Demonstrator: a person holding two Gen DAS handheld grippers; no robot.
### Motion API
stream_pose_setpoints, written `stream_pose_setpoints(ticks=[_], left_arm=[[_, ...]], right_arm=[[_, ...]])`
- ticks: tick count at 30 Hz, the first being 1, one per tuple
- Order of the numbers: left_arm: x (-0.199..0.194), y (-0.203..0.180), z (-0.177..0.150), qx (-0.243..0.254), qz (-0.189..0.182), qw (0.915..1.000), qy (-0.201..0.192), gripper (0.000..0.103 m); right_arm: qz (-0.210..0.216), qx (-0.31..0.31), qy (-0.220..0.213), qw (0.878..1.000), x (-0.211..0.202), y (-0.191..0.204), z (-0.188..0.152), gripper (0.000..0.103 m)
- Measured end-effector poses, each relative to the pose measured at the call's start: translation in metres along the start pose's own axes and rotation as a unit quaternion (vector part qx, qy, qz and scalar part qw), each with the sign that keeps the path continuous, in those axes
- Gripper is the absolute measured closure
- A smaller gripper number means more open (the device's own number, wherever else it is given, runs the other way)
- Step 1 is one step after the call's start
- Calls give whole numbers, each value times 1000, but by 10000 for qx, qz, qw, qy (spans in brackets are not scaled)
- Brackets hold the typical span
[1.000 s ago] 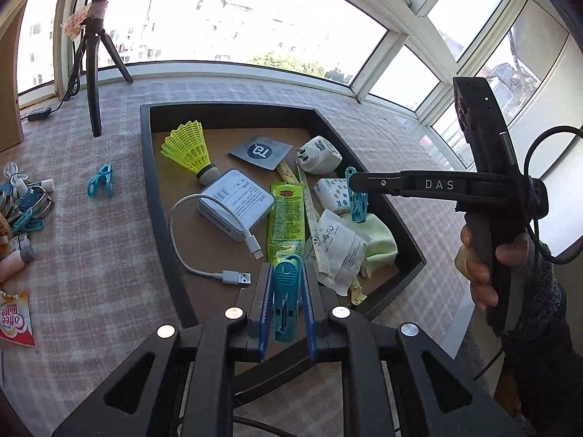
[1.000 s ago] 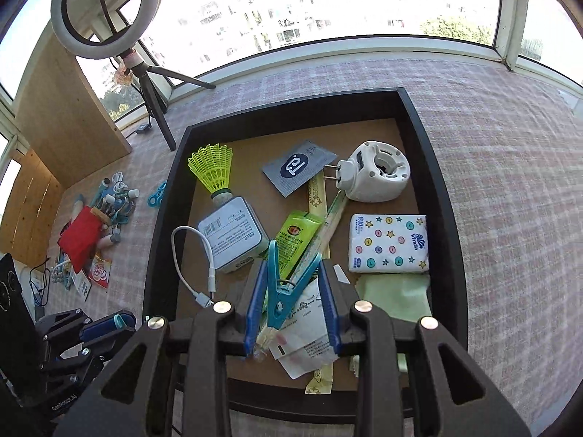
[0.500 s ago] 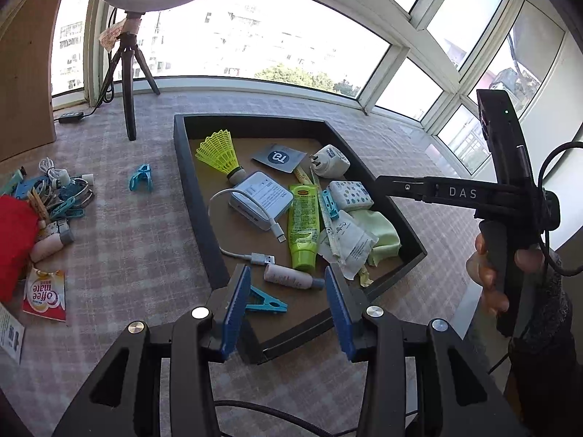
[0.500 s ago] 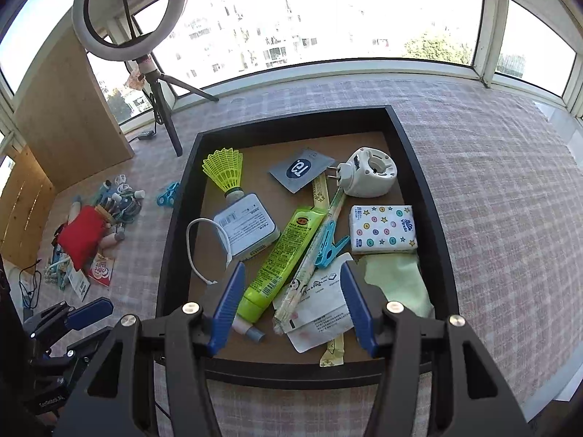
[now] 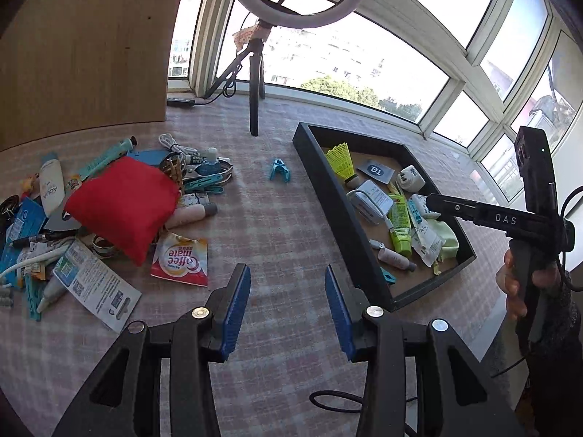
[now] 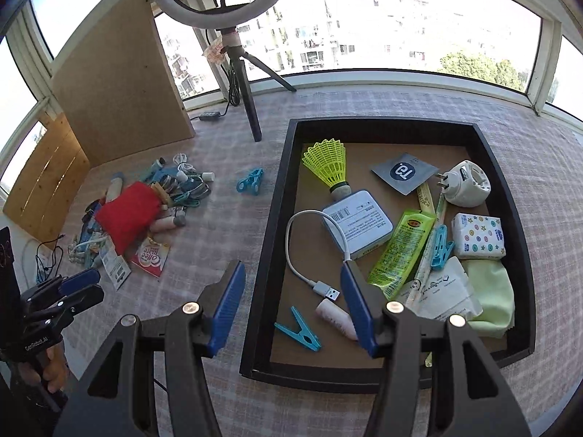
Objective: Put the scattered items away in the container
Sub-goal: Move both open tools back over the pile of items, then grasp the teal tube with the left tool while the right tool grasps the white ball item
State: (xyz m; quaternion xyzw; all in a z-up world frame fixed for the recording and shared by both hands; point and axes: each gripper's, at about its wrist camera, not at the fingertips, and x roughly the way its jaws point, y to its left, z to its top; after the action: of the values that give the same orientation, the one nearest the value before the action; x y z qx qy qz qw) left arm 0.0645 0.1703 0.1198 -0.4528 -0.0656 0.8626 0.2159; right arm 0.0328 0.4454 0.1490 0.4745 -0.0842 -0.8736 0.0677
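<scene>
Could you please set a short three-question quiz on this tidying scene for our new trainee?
1. True or false: the left gripper is shut on a clothespin.
2. The lone blue clip outside the tray lies: A) in the pile by the red pouch, B) alone on the cloth between pile and tray, C) on the tray's rim.
3. Fill in: the shuttlecock in the tray is ____ in colour.

Key: 1 false, both grippers (right gripper) are open and empty; 2 B; 3 yellow-green.

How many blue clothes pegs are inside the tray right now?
2. One blue peg lies at the tray's near corner beside the small tube; another lies by the tissue pack. Others may be hidden under items.
</scene>
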Motion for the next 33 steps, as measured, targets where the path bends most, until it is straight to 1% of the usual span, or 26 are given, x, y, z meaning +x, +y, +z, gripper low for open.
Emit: stream_pose_setpoints(ticks=[6, 8, 10, 11, 14, 16, 17, 18, 20, 24, 28, 33], left_arm=[[-30, 75, 21, 0, 650, 9977, -207, 63], [-35, 100, 33, 92, 836, 9961, -253, 63], [-38, 122, 48, 165, 1046, 9940, -288, 63], [-37, 132, 56, 236, 1068, 9935, -310, 63], [-24, 160, 80, 387, 1237, 9914, -194, 63], [-7, 178, 94, 452, 1183, 9919, -46, 63], [4, 185, 100, 482, 1223, 9913, 28, 63], [15, 191, 105, 537, 1264, 9905, 107, 63], [39, 199, 115, 671, 1229, 9897, 301, 63], [83, 205, 128, 946, 1102, 9872, 660, 62], [118, 209, 134, 1128, 1012, 9836, 982, 62], [143, 215, 142, 1213, 995, 9810, 1139, 61]], right_arm=[[254, -188, -20, 9995, 27, 56, 16, 49], [307, -254, -25, 9992, 39, 74, 24, 50], [308, -311, 0, 9990, 56, 89, 32, 50], [308, -340, 12, 9989, 65, 97, 36, 50], [309, -425, 48, 9986, 90, 120, 49, 50], [309, -482, 72, 9983, 107, 135, 57, 50], [317, -488, 93, 9983, 115, 141, 61, 50], [319, -494, 112, 9982, 122, 144, 64, 50], [305, -539, 137, 9980, 135, 151, 70, 50], [262, -635, 203, 9974, 160, 162, 79, 50], [297, -610, 293, 9973, 177, 163, 85, 50], [348, -628, 391, 9967, 191, 162, 89, 50]])
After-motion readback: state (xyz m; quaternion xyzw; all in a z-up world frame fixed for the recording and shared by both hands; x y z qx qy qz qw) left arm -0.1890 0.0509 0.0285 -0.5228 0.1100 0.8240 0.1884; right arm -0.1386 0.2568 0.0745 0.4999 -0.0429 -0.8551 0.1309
